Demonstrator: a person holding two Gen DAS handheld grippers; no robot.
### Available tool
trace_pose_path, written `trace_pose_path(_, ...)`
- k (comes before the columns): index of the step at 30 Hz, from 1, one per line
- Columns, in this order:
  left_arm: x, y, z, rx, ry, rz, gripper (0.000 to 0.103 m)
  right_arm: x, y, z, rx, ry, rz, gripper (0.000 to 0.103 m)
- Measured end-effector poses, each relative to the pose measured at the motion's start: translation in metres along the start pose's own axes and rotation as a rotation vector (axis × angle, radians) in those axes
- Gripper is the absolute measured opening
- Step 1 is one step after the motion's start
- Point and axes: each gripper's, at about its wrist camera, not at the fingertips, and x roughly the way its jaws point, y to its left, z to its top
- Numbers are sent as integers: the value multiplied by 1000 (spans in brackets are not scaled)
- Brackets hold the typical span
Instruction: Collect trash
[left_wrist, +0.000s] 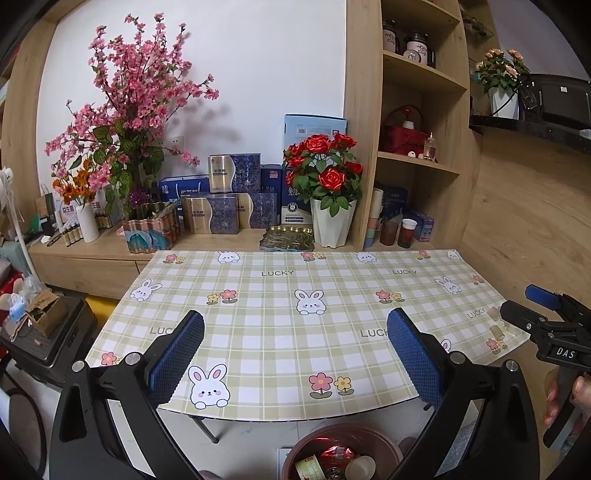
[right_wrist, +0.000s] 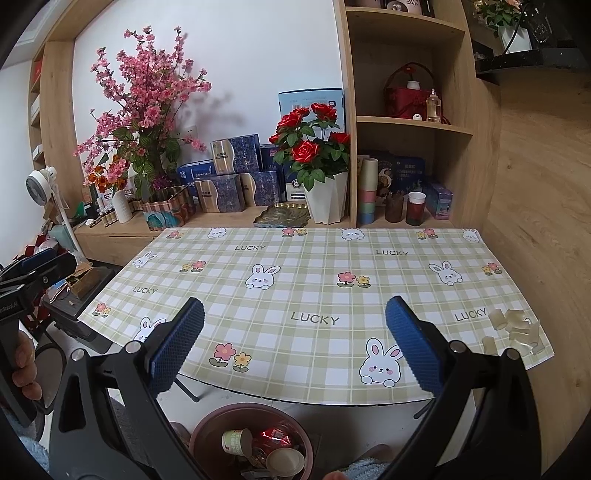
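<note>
Your left gripper (left_wrist: 295, 358) and right gripper (right_wrist: 295, 347) both gape wide, holding nothing, above the table's (right_wrist: 314, 295) near edge. Pale scraps (right_wrist: 515, 330) lie at its near right corner. Bin (right_wrist: 207, 435) below the near edge holds trash.

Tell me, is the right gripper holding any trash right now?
No, the right gripper is open with nothing between its blue pads, and the pale scraps lie on the table's right corner.
</note>
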Motion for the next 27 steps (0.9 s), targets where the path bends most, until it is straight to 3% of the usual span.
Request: trace_pose_path(27,0,1,-1,12,12,23,97,0,-4,0,7,1,-2,97)
